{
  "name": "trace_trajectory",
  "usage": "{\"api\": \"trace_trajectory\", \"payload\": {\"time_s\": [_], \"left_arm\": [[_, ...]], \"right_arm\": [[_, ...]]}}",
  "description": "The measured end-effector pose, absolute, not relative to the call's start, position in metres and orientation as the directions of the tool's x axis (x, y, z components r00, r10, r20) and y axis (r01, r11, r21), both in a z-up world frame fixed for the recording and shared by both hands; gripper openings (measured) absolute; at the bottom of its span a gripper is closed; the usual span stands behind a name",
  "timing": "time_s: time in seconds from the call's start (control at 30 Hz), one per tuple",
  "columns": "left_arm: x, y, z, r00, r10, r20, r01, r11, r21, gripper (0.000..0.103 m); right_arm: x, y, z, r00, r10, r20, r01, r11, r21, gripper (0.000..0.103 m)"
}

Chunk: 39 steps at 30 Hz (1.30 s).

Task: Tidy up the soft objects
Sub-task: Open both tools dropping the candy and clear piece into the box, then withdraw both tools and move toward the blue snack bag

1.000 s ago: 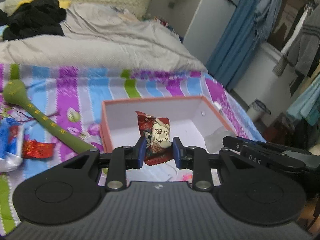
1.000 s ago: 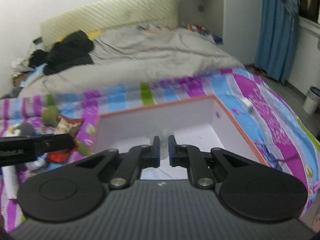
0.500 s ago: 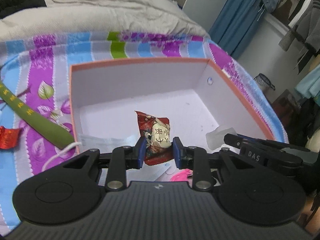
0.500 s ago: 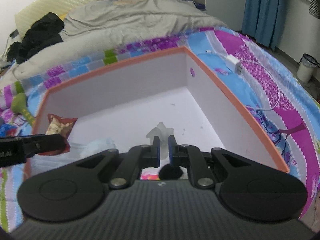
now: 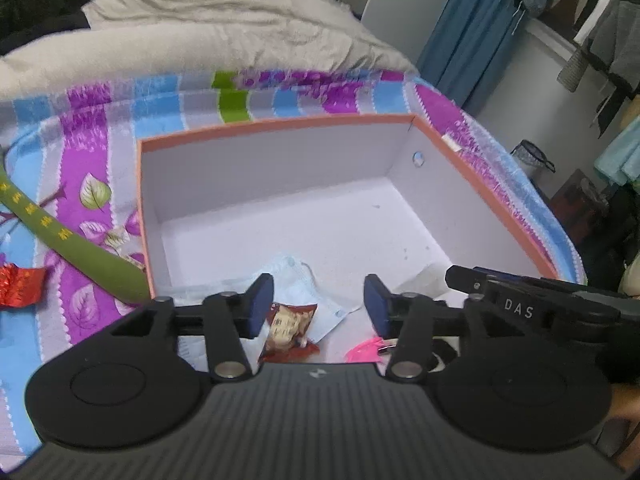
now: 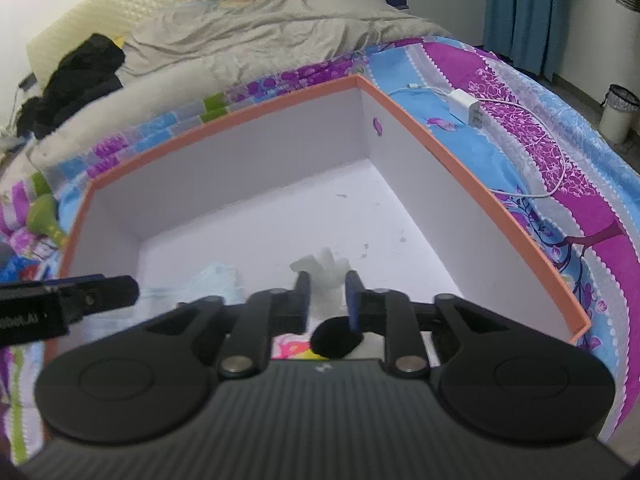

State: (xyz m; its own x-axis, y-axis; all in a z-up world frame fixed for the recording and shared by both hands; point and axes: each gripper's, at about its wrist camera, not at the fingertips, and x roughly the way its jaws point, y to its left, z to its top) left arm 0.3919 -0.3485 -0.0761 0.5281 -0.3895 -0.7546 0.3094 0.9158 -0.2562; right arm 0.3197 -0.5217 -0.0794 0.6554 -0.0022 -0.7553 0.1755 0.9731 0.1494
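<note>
Red snack packet (image 5: 289, 330) is lying on the box (image 5: 276, 123) floor by the near wall, on a blue mask (image 5: 298, 280). Left gripper (image 5: 316, 308) is hovering over it, jaws wide, holding nothing. Right gripper (image 6: 326, 298) is parting slightly around a clear wad (image 6: 320, 266), apparently letting go. Next: lifting both clear, fetching bed items.

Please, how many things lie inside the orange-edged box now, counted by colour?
Red snack packet: 1
Light blue face mask: 1
Pink item: 1
Clear plastic piece: 1
Black round item: 1
Total visible: 5
</note>
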Motion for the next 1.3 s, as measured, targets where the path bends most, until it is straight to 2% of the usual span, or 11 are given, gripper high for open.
{"api": "trace_trajectory", "payload": {"time_s": [0.1,0.73,1.0,1.3], "left_arm": [[0.378,-0.343,-0.06,0.553,-0.393,-0.735,0.313,0.915,-0.253,0.057],[0.22,-0.248,0.048,0.739,-0.374,-0.561,0.288,0.927,-0.239,0.057],[0.133,-0.187,0.052,0.795,-0.321,-0.515,0.243,0.946,-0.215,0.057],[0.061,-0.111,0.036,0.808,-0.258,-0.529,0.168,0.962,-0.213,0.057]], "right_arm": [[0.31,-0.52,-0.065,0.675,-0.003,-0.738,0.175,0.972,0.156,0.032],[0.188,-0.44,0.032,0.809,0.097,-0.579,0.005,0.985,0.173,0.032],[0.125,-0.385,0.043,0.825,0.149,-0.544,-0.072,0.984,0.16,0.032],[0.07,-0.318,0.037,0.813,0.216,-0.541,-0.145,0.975,0.171,0.032]]}}
